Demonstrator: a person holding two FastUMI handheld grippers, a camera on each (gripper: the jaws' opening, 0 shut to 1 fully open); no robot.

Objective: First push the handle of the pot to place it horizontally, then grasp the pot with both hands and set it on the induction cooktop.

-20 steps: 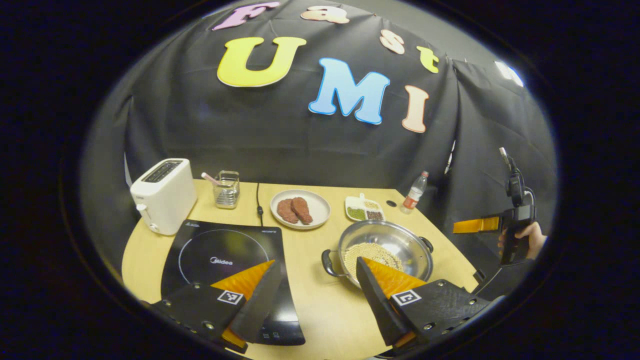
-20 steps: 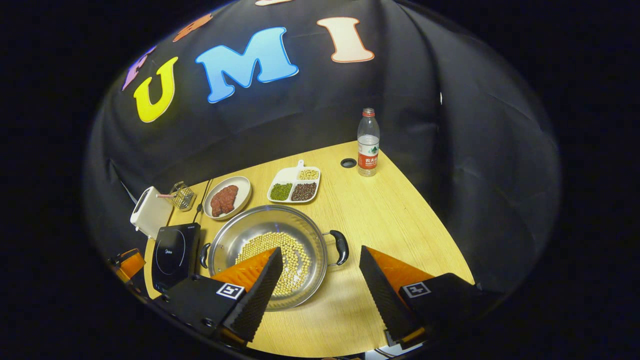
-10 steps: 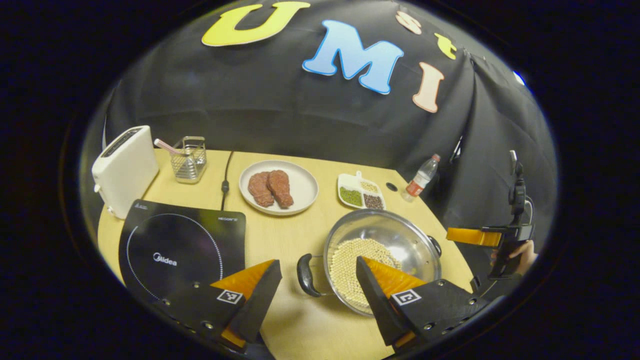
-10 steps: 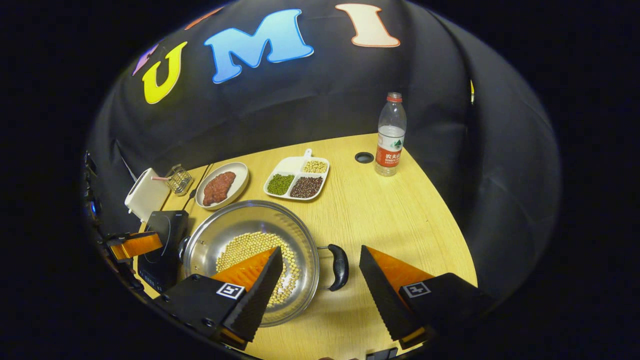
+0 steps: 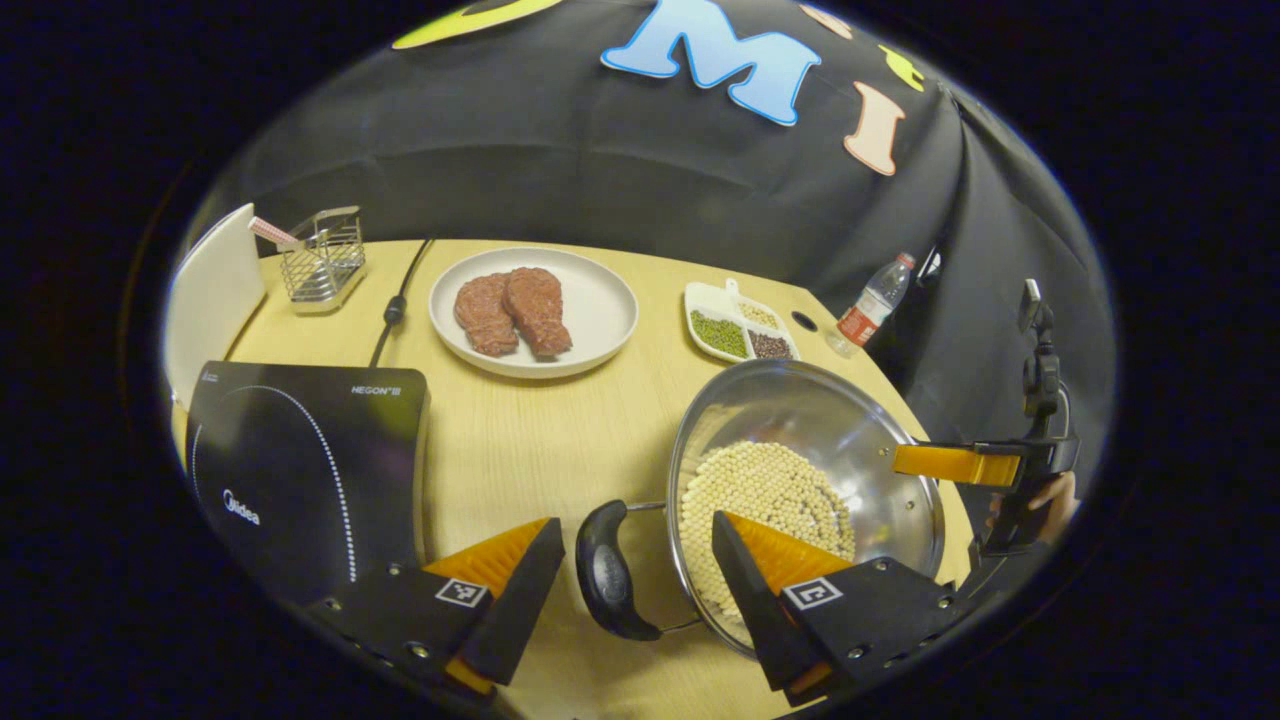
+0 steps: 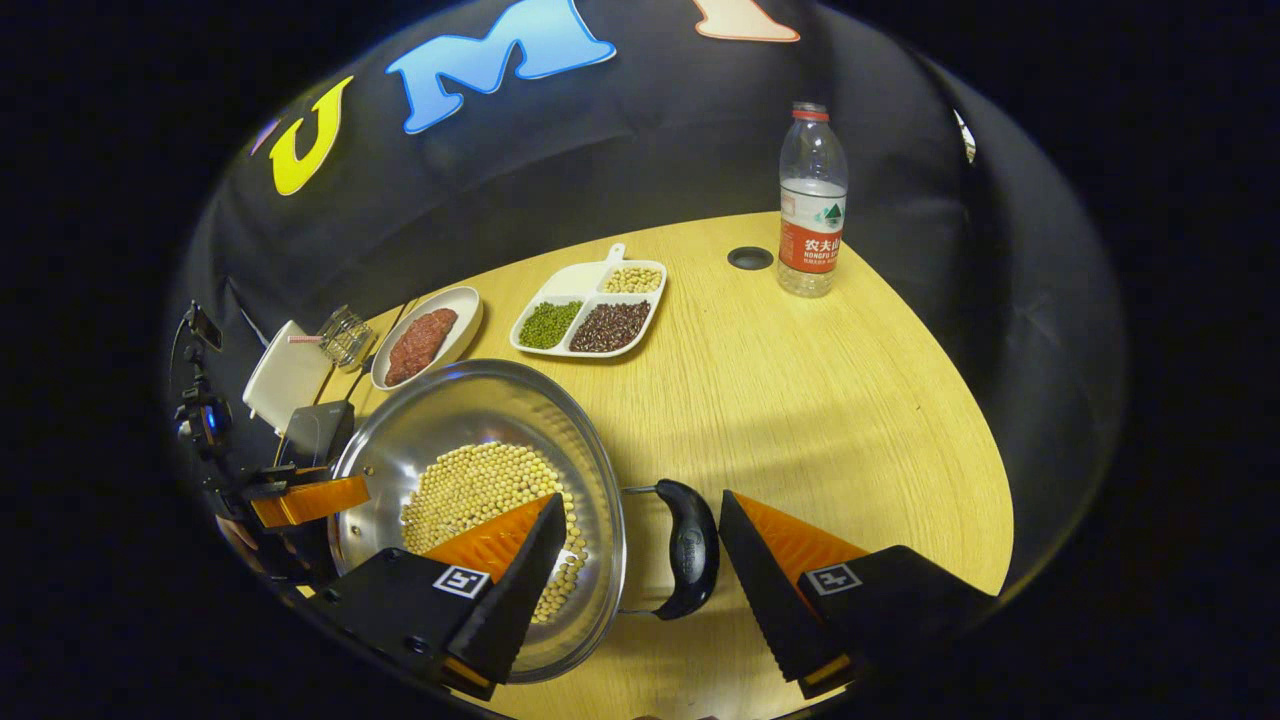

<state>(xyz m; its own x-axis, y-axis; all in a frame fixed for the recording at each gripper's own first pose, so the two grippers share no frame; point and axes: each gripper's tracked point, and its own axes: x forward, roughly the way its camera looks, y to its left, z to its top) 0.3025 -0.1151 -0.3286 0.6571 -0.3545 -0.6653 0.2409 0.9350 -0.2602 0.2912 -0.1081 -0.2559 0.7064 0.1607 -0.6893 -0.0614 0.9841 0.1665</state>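
**Both claws spread wide at the pot's 2 handles**

Left claw (image 5: 638, 545) in the left gripper view: we see it spread wide, 1 finger on each side of the pot's near black handle (image 5: 606, 572), not pressing it. One finger reaches over the rim of the steel pot (image 5: 800, 425), which holds pale beans and sits on the tabletop (image 5: 540, 440). Just left of the pot lies the induction cooktop (image 5: 290, 470), apart from it. Behind are a plate of meat (image 5: 533, 312), a divided dish (image 5: 740, 330), a bottle (image 5: 873, 305) and a wire basket (image 5: 322, 260). At the pot's far side we see the right claw (image 5: 955, 463) and a hand (image 5: 1052, 498).

Right gripper view: the right claw (image 6: 642, 545) is also wide, straddling the other handle (image 6: 690, 545) without gripping. The left claw (image 6: 305, 500) shows across the pot (image 6: 470, 410).
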